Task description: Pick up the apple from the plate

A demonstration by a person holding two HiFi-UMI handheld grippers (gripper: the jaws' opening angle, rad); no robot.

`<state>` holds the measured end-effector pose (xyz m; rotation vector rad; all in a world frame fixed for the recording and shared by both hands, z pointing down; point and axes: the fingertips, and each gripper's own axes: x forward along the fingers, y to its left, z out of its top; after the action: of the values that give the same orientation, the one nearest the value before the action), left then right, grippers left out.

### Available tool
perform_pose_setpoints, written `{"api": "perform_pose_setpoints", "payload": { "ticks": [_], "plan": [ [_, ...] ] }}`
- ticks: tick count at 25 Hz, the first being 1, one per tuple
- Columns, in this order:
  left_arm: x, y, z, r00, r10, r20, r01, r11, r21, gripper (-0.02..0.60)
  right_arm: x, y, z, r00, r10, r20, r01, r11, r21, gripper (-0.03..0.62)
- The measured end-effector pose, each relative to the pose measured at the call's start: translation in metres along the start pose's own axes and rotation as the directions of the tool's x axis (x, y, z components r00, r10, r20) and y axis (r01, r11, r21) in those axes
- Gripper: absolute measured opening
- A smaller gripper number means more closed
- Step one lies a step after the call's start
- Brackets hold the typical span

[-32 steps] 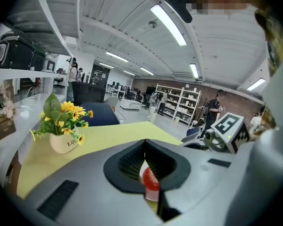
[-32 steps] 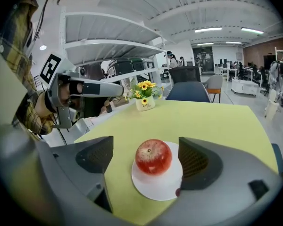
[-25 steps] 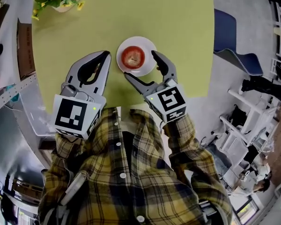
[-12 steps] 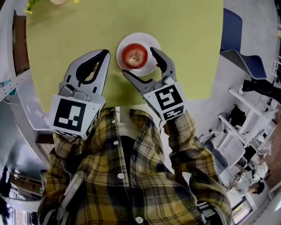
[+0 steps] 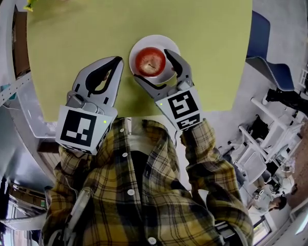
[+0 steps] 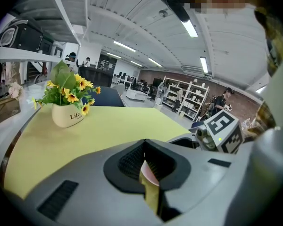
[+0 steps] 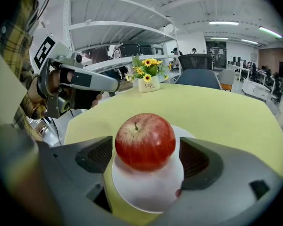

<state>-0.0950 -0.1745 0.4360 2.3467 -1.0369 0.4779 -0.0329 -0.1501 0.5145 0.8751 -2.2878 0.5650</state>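
The left tongs (image 5: 115, 61) hang over the yellow-green worktop (image 5: 143, 9) with their jaws closed together and nothing between them, much where they were a second ago. Far beyond them stands a pot of yellow flowers (image 6: 68, 114). The right tongs (image 5: 153, 65) have moved forward: a second ago their tips only reached the near rim of the white plate (image 5: 155, 40), and now the jaws, spread wide, stand one on each side of the red apple (image 5: 150, 61). A narrow gap shows at each pad, so nothing is gripped. The apple sits upright on the plate, between the right jaws.
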Motion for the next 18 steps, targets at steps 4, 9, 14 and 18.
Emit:
{"api": "perform_pose_setpoints", "payload": {
  "ticks": [4,9,14,18],
  "plan": [
    [-0.0003,0.0028,-0.0034,1.0,0.007,-0.001,-0.007,1.0,-0.009,0.008,0.0033,0.0001,-0.0031,1.0,0.006,-0.005,-0.006,1.0,-0.001,0.413],
    [-0.0008,0.0039,-0.0041,1.0,0.016,0.002,-0.016,1.0,-0.014,0.008,0.0041,-0.0024,-0.0034,1.0,0.001,0.003,-0.001,1.0,0.007,0.411],
    [-0.0002,0.0061,-0.0055,1.0,0.017,0.002,-0.017,1.0,-0.016,0.008,0.0073,-0.0022,-0.0026,1.0,-0.002,-0.005,0.002,1.0,-0.006,0.411],
    [-0.0006,0.0062,-0.0046,1.0,0.021,0.004,-0.021,1.0,-0.018,0.008,0.0071,-0.0014,-0.0022,1.0,-0.002,-0.007,0.002,1.0,-0.005,0.41]
  ]
}}
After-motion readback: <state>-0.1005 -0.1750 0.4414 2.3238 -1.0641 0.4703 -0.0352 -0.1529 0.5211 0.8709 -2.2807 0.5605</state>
